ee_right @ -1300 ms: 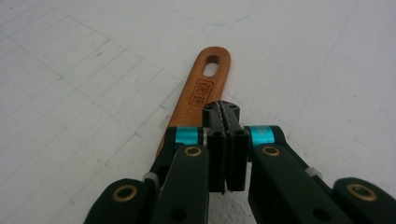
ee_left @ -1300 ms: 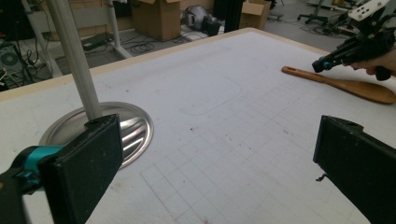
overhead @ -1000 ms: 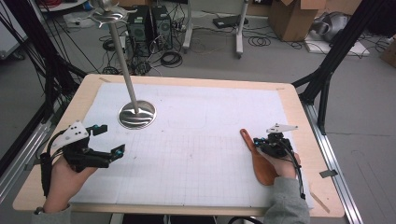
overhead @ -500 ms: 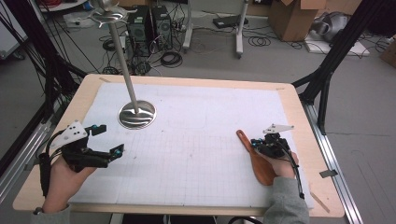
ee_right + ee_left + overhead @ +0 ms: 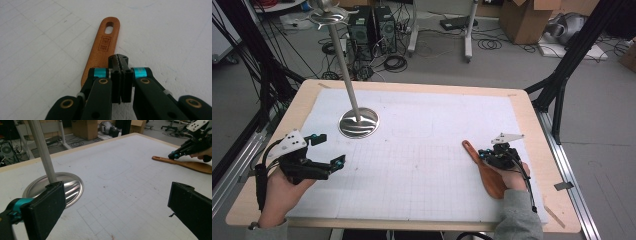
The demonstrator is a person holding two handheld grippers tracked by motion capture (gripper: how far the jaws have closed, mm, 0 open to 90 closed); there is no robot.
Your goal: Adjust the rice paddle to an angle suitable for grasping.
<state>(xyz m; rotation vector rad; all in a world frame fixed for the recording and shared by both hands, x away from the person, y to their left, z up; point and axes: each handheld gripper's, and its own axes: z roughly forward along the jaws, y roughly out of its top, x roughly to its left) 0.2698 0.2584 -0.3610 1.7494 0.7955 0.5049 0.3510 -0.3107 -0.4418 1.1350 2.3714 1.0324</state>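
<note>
a wooden spatula (image 5: 484,167) lies flat on the white gridded mat (image 5: 422,165), toward the right side of the table (image 5: 532,115). its handle end, with an oval hanging hole and a small stamped mark, points away from the person, and its broader blade end runs back under the right hand (image 5: 512,175). the right gripper (image 5: 121,60) sits low over the spatula's handle with its two black jaws pressed together; the tips are closed just beside the handle's right edge, and nothing shows between them. whether the tips touch the wood cannot be told from these views.

well apart, on the left side of the mat, the left gripper (image 5: 328,150) is held level in the left hand (image 5: 282,192), pointing across the table. its jaws stand wide apart and hold nothing. just beyond it stands a metal stand: a round, shiny base (image 5: 358,123) resting on the mat, with a slim pole (image 5: 344,60) rising from it toward a small dish at the top.

beyond the table's far edge the floor holds computer towers (image 5: 372,25), loose cables and cardboard boxes (image 5: 524,17).
</note>
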